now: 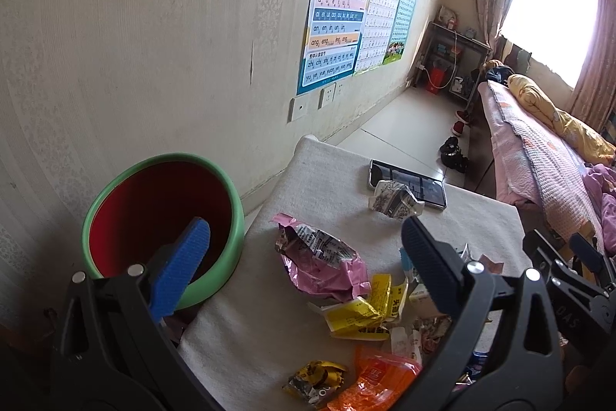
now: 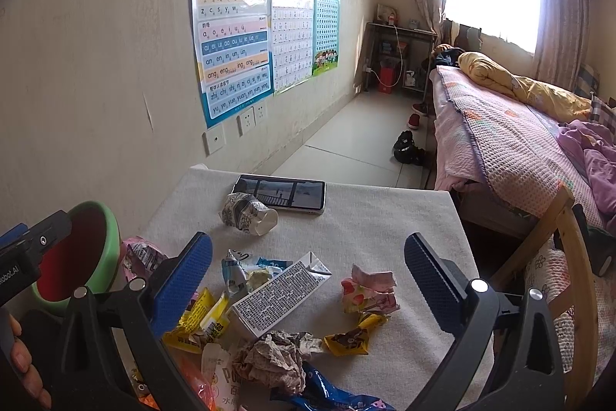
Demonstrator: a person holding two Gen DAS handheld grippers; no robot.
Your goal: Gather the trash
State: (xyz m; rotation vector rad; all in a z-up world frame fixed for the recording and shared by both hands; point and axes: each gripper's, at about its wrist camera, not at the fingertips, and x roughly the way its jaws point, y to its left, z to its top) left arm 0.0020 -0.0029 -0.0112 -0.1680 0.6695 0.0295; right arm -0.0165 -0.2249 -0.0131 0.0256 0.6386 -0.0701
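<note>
Both tools are idle over the litter: the left gripper (image 1: 306,259) stands spread wide with nothing between its pads, and the right gripper (image 2: 308,270) is likewise spread and empty. The trash lies scattered at lower centre of both views on the cloth-covered table (image 2: 385,218): a pink foil wrapper (image 1: 321,262), yellow wrappers (image 1: 364,311), an orange packet (image 1: 379,378), a flattened white carton (image 2: 279,293), a crumpled paper wad (image 2: 275,359) and a pink candy wrapper (image 2: 369,289). The receptacle, a green-rimmed bin with red interior (image 1: 163,214), sits at left, just beside the table edge. Risks noted: the pieces overlap, so a pinch may drag neighbours or grip only a loose flap, which could slip out over the gap before the bin. A crushed paper cup (image 2: 248,214) rests touching a smartphone (image 2: 283,195) at upper centre; grasping carelessly there could nudge or scratch the phone. The grippers are close and could collide.
</note>
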